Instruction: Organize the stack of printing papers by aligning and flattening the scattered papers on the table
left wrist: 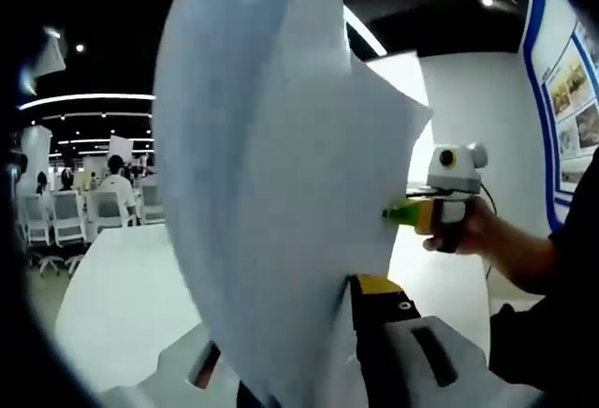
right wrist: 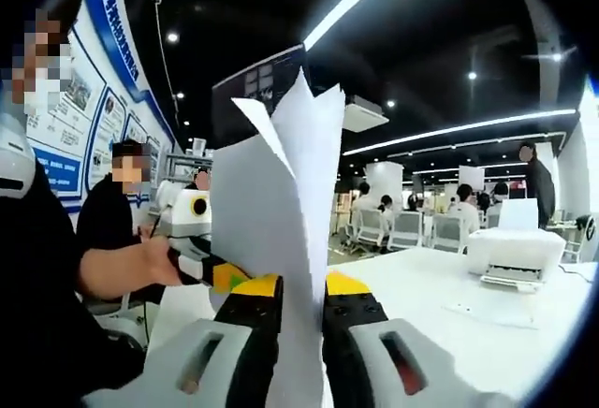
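A stack of white printing papers (left wrist: 271,174) stands upright off the table, its sheets fanned and uneven at the top edge. My left gripper (left wrist: 299,333) is shut on the stack's lower part, and the sheets hide one of its jaws. My right gripper (left wrist: 412,211), held by a hand, pinches the stack's side edge with its green-and-yellow tip. In the right gripper view the papers (right wrist: 285,202) rise between the black, yellow-tipped jaws of my right gripper (right wrist: 301,286), which is shut on them. The left gripper (right wrist: 211,268) reaches the sheets from the left, held by a hand.
A white table (left wrist: 122,286) lies below the papers. On the table (right wrist: 421,286) a white printer (right wrist: 515,244) stands at the far right, with one loose sheet (right wrist: 482,310) in front of it. Office chairs (left wrist: 70,221) and people are behind, and a poster wall (left wrist: 566,109) is beside the person.
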`<action>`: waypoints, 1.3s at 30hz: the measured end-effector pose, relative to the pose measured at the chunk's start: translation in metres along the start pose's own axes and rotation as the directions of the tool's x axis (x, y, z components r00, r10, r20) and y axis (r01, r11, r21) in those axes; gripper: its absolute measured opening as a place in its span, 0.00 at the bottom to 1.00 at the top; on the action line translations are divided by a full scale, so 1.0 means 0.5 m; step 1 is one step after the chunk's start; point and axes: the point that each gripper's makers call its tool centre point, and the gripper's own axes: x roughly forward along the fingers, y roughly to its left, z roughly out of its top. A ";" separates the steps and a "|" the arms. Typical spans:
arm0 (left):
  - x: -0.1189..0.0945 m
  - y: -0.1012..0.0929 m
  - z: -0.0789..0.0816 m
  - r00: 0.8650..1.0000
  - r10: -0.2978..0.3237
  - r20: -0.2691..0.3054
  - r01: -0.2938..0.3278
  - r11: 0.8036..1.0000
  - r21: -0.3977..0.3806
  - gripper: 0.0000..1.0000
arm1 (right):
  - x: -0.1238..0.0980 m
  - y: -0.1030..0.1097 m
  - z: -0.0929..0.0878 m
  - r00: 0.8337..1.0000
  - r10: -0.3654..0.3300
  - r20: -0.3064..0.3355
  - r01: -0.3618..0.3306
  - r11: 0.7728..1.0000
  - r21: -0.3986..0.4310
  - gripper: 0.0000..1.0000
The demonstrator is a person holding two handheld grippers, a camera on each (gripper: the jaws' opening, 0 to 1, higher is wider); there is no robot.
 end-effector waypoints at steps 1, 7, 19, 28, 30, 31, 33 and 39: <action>0.001 0.002 -0.002 1.000 0.006 -0.004 -0.006 1.000 -0.001 0.33 | 0.000 0.000 -0.003 1.000 -0.001 -0.003 0.001 1.000 0.000 0.13; 0.003 -0.005 -0.010 1.000 0.005 -0.026 -0.005 1.000 -0.002 0.17 | -0.001 0.002 -0.020 1.000 -0.005 -0.021 0.005 1.000 -0.007 0.00; 0.008 0.024 -0.026 0.990 0.068 -0.125 -0.071 0.997 -0.025 0.35 | 0.011 -0.011 -0.032 0.999 -0.032 -0.035 0.037 0.989 0.144 0.18; 0.023 0.028 -0.032 0.986 0.090 -0.138 -0.092 0.996 -0.007 0.45 | 0.003 0.004 -0.032 0.995 -0.077 -0.071 0.084 0.992 0.096 0.23; 0.028 0.035 -0.033 0.984 0.100 -0.148 -0.103 0.995 -0.011 0.48 | 0.004 0.004 -0.037 0.990 -0.106 -0.090 0.112 0.991 0.075 0.21; 0.029 0.029 -0.034 0.983 0.101 -0.151 -0.104 0.994 -0.013 0.48 | 0.004 0.005 -0.036 0.988 -0.119 -0.094 0.124 0.990 0.059 0.20; 0.029 0.021 -0.035 0.984 0.093 -0.153 -0.096 0.995 -0.013 0.42 | 0.003 0.008 -0.034 0.988 -0.122 -0.094 0.126 0.991 0.041 0.07; 0.018 -0.013 -0.025 0.988 0.040 -0.150 -0.044 0.999 -0.021 0.07 | 0.001 0.036 -0.016 0.997 -0.051 -0.066 0.056 0.996 0.073 0.00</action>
